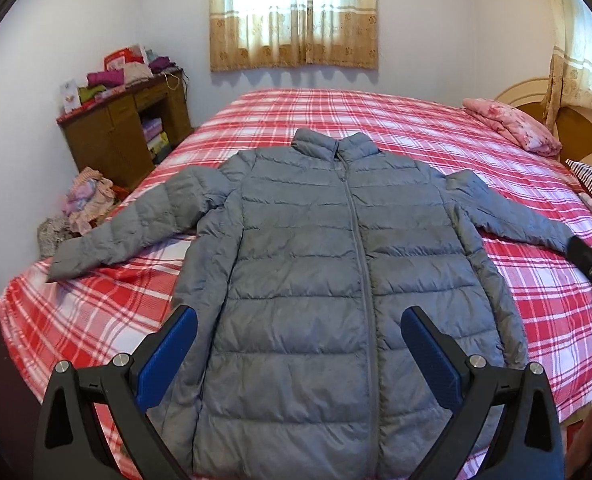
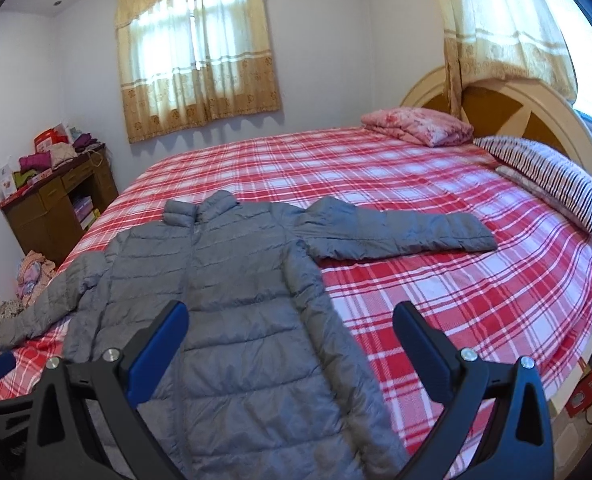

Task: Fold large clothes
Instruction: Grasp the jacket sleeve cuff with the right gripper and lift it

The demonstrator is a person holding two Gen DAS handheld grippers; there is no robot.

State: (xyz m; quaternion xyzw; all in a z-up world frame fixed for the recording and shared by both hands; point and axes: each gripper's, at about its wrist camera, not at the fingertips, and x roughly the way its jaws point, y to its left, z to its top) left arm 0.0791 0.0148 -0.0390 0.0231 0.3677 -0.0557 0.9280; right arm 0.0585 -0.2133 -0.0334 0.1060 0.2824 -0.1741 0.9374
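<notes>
Left-wrist view first: the left gripper (image 1: 298,322), fingers spread wide and empty, hovers above the grey jacket (image 1: 320,280) — zipped, lying flat, sleeves outstretched on the red checked bed (image 1: 536,320). Right-wrist view: the right gripper (image 2: 289,318), likewise wide apart, hangs over the jacket's side. No writing legible.

Grey puffer jacket (image 1: 328,264) flat on plaid bed (image 1: 536,300), left tool (image 1: 298,336) spread wide above hem.
</notes>
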